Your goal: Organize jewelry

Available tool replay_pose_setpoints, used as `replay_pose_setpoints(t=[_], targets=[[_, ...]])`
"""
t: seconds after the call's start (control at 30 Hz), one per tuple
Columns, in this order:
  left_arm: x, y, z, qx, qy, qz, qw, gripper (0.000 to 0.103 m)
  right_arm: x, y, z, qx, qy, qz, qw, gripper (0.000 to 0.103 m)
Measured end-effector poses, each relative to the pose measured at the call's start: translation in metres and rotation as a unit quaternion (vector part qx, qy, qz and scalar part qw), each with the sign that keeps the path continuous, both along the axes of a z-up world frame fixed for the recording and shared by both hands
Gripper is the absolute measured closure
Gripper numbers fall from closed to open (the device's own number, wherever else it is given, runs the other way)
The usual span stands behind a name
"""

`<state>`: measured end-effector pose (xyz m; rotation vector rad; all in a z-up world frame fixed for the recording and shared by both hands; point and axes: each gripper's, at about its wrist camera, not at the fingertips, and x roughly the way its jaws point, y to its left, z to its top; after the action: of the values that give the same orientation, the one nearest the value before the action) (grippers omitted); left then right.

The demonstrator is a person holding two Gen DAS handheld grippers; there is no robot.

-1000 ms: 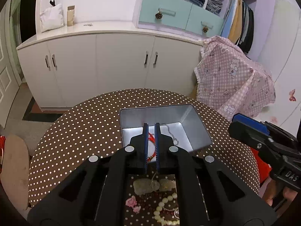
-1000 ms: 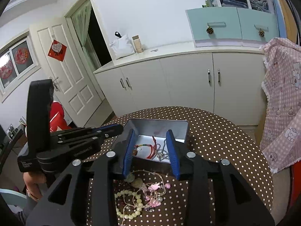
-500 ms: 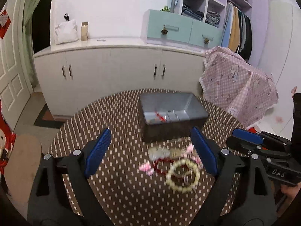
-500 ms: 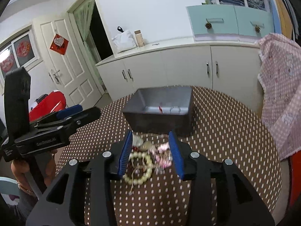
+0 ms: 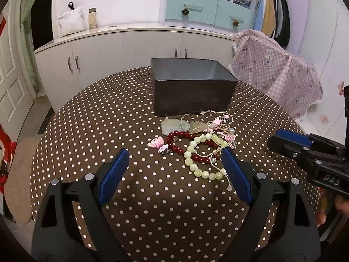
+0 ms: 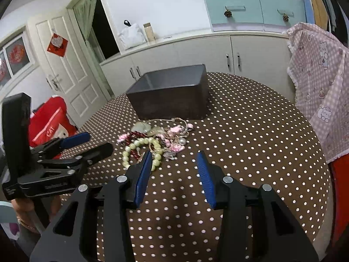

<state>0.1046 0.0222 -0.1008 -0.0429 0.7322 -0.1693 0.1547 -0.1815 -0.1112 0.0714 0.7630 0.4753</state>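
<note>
Nearby, tangled jewelry (image 5: pixel 197 144) before grey tin (image 5: pixel 192 87)

Left gripper (image 5: pixel 174 160) wide open, nothing between pads. Jewelry pile (image 5: pixel 197 140) just ahead, pale green bead bracelet (image 5: pixel 201 155) touching right finger. Dark tin box (image 5: pixel 192 87) further ahead. Right gripper (image 5: pixel 305 148) off right.

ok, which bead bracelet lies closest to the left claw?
The pale green bead bracelet: its loop reaches the left claw's right finger, while the dark red bead bracelet lies further back, toward the box.
</note>
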Motion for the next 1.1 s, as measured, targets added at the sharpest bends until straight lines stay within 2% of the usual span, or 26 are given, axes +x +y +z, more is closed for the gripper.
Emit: replay_pose_setpoints(t=[0.23,0.5,0.57,0.93,1.03,1.1], targets=[[-0.007,0.016,-0.001,-0.003,0.0,0.021,0.9998,0.018,0.01,0.027,-0.01,-0.048,0.006,0.029,0.998,0.063],[-0.01,0.03,-0.002,-0.011,-0.001,0.031,0.9995,0.018,0.029,0.037,-0.018,-0.075,0.013,0.017,0.997,0.063],[-0.009,0.031,-0.003,-0.013,0.0,0.029,0.9995,0.018,0.033,0.038,-0.02,-0.077,0.017,0.017,0.997,0.07],[-0.005,0.039,-0.006,-0.024,0.004,0.028,0.9993,0.017,0.046,0.044,-0.023,-0.092,0.024,0.024,0.995,0.076],[-0.005,0.04,-0.006,-0.029,0.006,0.027,0.9992,0.017,0.047,0.048,-0.028,-0.114,0.03,0.022,0.993,0.089],[-0.004,0.041,-0.007,-0.029,0.005,0.027,0.9992,0.017,0.046,0.046,-0.029,-0.116,0.029,0.017,0.993,0.091]])
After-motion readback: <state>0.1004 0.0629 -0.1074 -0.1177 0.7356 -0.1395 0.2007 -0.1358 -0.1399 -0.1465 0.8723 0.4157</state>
